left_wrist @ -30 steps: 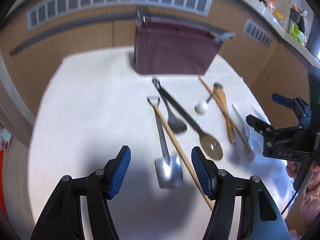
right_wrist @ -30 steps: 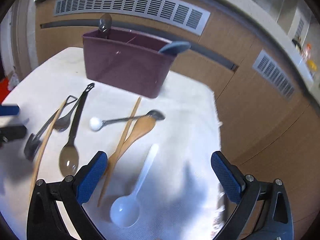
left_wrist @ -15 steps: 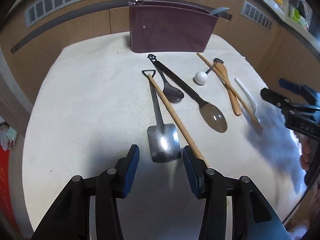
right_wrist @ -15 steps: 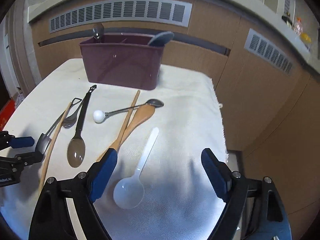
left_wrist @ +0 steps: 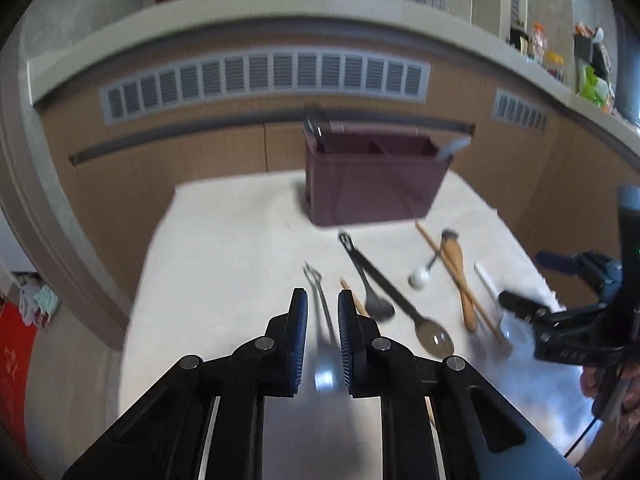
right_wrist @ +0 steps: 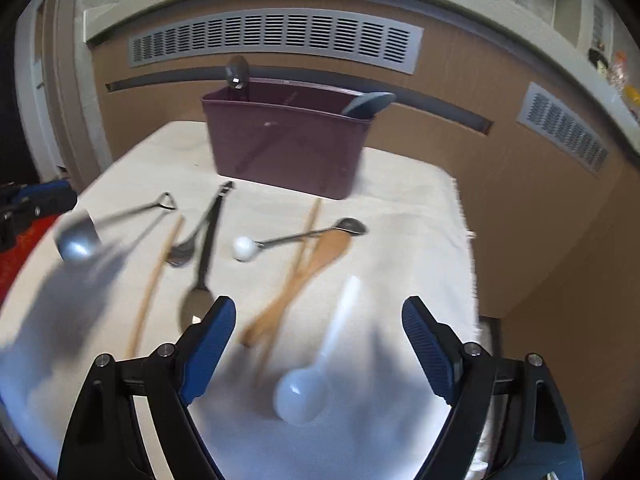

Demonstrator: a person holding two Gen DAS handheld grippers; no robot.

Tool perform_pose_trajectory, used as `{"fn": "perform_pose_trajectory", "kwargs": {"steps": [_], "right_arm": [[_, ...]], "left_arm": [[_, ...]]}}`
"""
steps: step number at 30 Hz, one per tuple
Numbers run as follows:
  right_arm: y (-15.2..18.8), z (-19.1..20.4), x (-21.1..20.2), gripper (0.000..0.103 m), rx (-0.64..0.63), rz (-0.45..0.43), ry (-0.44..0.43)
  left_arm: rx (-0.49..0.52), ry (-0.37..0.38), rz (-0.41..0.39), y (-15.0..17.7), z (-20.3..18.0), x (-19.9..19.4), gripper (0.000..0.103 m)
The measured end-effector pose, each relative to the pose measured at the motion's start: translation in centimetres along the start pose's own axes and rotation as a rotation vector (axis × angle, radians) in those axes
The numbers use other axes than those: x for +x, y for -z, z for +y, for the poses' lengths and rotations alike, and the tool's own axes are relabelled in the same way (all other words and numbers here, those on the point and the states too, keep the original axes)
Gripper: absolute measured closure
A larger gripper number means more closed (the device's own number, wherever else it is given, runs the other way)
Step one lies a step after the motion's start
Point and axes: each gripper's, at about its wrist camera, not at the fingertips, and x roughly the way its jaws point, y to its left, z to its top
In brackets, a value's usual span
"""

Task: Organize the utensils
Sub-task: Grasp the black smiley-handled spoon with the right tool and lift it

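My left gripper (left_wrist: 322, 312) is shut on the metal spatula (left_wrist: 325, 340), gripping its blade end, and holds it lifted above the cloth; the spatula also shows in the right wrist view (right_wrist: 80, 236), with its handle pointing toward the maroon utensil holder (left_wrist: 372, 184). My right gripper (right_wrist: 318, 344) is open, low over the white plastic spoon (right_wrist: 304, 392). On the cloth lie a wooden chopstick (right_wrist: 154, 276), a dark spoon (right_wrist: 182, 252), a long black-handled spoon (right_wrist: 206, 256), a white-ball-ended spoon (right_wrist: 280, 240), a wooden spoon (right_wrist: 316, 264) and a second chopstick (right_wrist: 306, 232).
The white cloth-covered table (right_wrist: 400, 208) ends close on the right (right_wrist: 468, 240). Wooden cabinets with vent grilles (right_wrist: 276, 40) stand behind. The holder (right_wrist: 288, 140) has a spoon (right_wrist: 238, 72) and a grey utensil (right_wrist: 368, 104) in it. The right gripper shows in the left wrist view (left_wrist: 532, 284).
My left gripper has closed on the spatula's blade and lifted it off the cloth. My right gripper has dropped closer to the white spoon, still open.
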Motion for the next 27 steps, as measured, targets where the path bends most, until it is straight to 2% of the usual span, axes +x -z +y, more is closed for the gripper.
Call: {"fn": "perform_pose_trajectory", "kwargs": {"steps": [2,3,4,8,11,13,18,21,27], "right_arm": [[-1.1,0.8,1.1,0.049,-0.014,0.019,-0.062],[-1.7,1.4,1.8,0.056,-0.031,0.036,-0.086],[-2.3,1.8,2.6,0.068,-0.044,0.052,-0.107],[-4.3,4.6,6.3,0.086,-0.086,0.129,-0.210],[-5.3,6.5,8.7,0.089,-0.111,0.174,-0.259],[-5.9,7.3,10.2,0.091,-0.118,0.194,-0.251],[-6.4,7.8,12.0,0.092,-0.098,0.216,-0.190],[-6.1,7.2,12.4,0.092,-0.054,0.235,-0.216],[-4.8,7.2,11.2,0.092,-0.094,0.251,-0.235]], "left_arm": [[0.009,-0.004,-0.030,-0.8,0.5,-0.5,0.087],[0.005,-0.005,-0.032,-1.1,0.7,-0.4,0.087],[-0.002,-0.005,-0.027,-1.3,1.1,-0.2,0.087],[-0.043,0.008,0.018,-0.6,2.7,0.2,0.086],[-0.064,0.005,0.078,0.9,3.5,0.9,0.080],[-0.076,0.006,0.112,2.0,3.6,1.4,0.064],[-0.099,0.032,0.173,4.3,3.4,2.3,0.058],[-0.093,0.054,0.201,5.4,2.8,2.7,0.054],[-0.084,0.098,0.224,6.9,1.8,2.9,0.048]]}}
